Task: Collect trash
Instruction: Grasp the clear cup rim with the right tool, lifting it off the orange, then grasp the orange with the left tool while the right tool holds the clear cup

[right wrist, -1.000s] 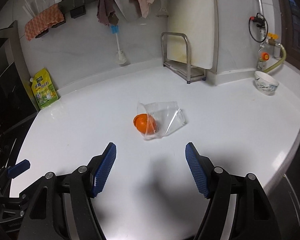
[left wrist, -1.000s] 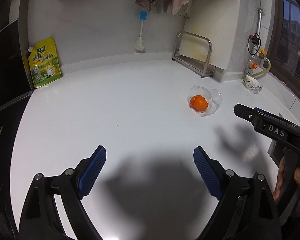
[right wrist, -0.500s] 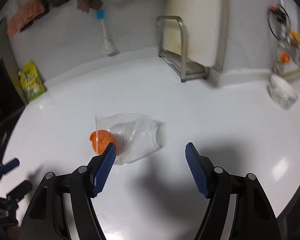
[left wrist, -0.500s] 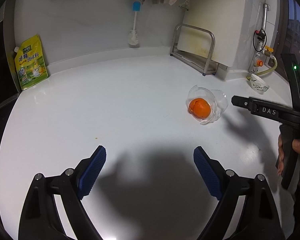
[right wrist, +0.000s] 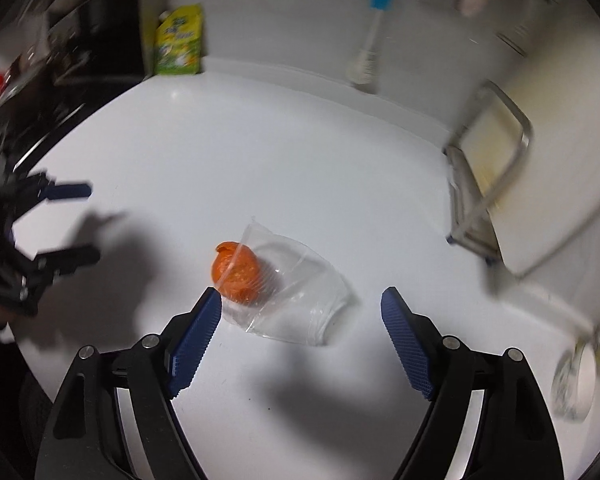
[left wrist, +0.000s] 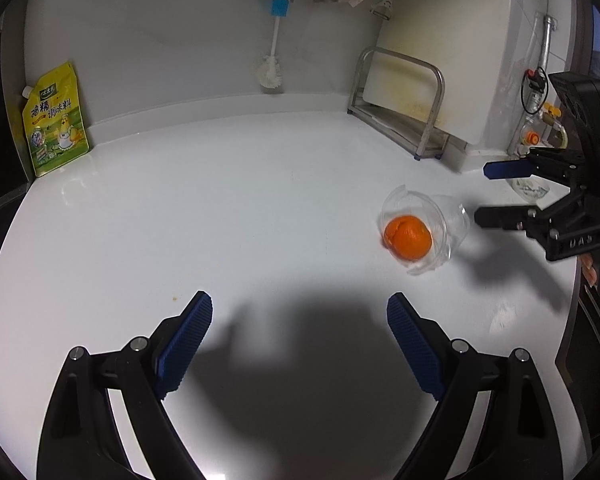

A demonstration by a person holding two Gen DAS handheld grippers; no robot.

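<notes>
- Landmark is the clear plastic cup (left wrist: 424,232); every place below is given relative to it.
- Far left of cup: yellow seasoning pouch (left wrist: 56,120) leans on the wall, well apart, not trash in play.
- Left and nearer the camera than the cup: left tongs (left wrist: 298,344) hover released over the bare tabletop (left wrist: 220,208), jaws wide, nothing between them, well apart from the cup.
- Behind and left of the cup: dish brush (left wrist: 272,56) stands against the wall.
- The cup lies on its side on the tabletop, crumpled and cracked at the rim, mouth toward the left tongs; an orange peel ball (left wrist: 408,238) sits in that mouth, partly sticking out.
- Behind and right of the cup: metal rack (left wrist: 404,104) holding a cutting board.
- Just right of the cup: right tongs (left wrist: 480,192) released, jaws spread, tips near the cup base, not touching that I can see.
- In the right wrist view the right tongs (right wrist: 300,322) frame the cup (right wrist: 296,300), with the left pad (right wrist: 196,332) just beside the peel (right wrist: 238,276); this view is motion-blurred.
- Risk: thin cracked plastic likely buckles or slips if squeezed hard.
- Risk: peel may roll out of the open mouth if the cup tips that way during a lift.
- Risk: a jaw may nudge the light cup and skate it across the smooth tabletop.
</notes>
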